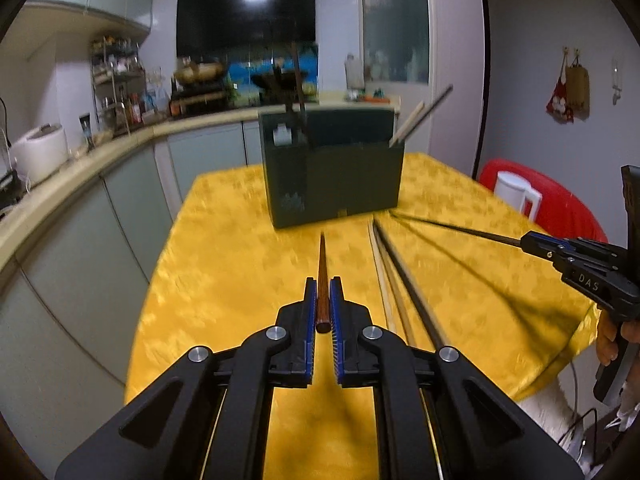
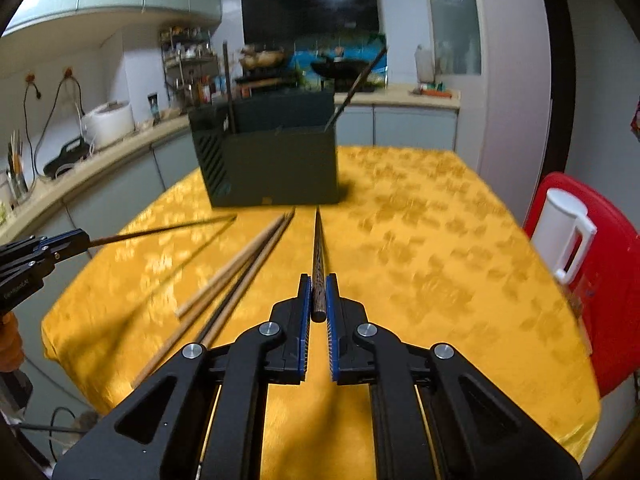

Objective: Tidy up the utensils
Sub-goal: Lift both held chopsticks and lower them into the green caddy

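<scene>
My left gripper is shut on a reddish-brown chopstick that points at the dark green utensil holder on the yellow table. My right gripper is shut on a dark patterned chopstick, held above the table and pointing at the holder. Several loose chopsticks lie on the cloth between the grippers; they also show in the right wrist view. Chopsticks stand in the holder's right end and a dark utensil at its left. The right gripper shows in the left view, the left gripper in the right view.
The yellow tablecloth covers a rounded table. A red stool with a white jug stands to the right. A kitchen counter with a rice cooker runs along the left and back.
</scene>
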The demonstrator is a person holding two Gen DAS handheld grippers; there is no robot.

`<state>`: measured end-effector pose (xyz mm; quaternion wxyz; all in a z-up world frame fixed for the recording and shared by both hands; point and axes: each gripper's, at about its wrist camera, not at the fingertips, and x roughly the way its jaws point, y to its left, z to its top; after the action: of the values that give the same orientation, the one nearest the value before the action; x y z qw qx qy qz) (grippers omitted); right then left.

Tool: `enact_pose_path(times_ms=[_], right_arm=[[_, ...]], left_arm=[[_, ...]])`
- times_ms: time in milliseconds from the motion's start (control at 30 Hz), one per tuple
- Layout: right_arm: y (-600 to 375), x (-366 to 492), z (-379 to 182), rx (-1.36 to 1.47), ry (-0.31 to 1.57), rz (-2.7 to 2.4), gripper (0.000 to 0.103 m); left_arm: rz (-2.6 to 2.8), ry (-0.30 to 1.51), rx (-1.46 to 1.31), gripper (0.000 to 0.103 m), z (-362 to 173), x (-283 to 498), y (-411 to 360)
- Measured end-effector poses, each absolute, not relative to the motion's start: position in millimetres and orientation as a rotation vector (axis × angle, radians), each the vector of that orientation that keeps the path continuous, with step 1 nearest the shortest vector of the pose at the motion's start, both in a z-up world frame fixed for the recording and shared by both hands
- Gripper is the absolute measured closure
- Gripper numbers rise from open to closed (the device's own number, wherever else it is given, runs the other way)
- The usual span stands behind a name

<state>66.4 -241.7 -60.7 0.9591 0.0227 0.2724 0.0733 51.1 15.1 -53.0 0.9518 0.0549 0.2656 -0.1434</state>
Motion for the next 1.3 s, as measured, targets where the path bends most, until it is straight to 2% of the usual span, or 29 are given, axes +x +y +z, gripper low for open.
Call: enact_pose_path(times_ms=[267, 600, 800, 1300], right_arm=[[-254.5, 76.4, -17.3, 0.056, 0.446, 0.167, 0.095], [-261.2, 89.8, 28.3, 0.077, 0.384, 0.219, 0.095], [-271.5, 108.6, 51.9, 0.125, 0.408, 0.255, 0.095], [-267.4, 143.2, 61.4, 0.131, 0.471, 0.279, 0.095]], left_arm=[[-0.301, 0.436, 0.091, 0.097, -6.3, 66.1, 18.3], [-0.331, 0.392, 0.099, 0.097, 32.7, 83.0, 8.3], [-0.367, 0.393, 0.085, 0.097, 51.2, 95.7, 3.4], [-0.375, 0.451, 0.054, 0.097, 59.2, 129.0, 0.5]])
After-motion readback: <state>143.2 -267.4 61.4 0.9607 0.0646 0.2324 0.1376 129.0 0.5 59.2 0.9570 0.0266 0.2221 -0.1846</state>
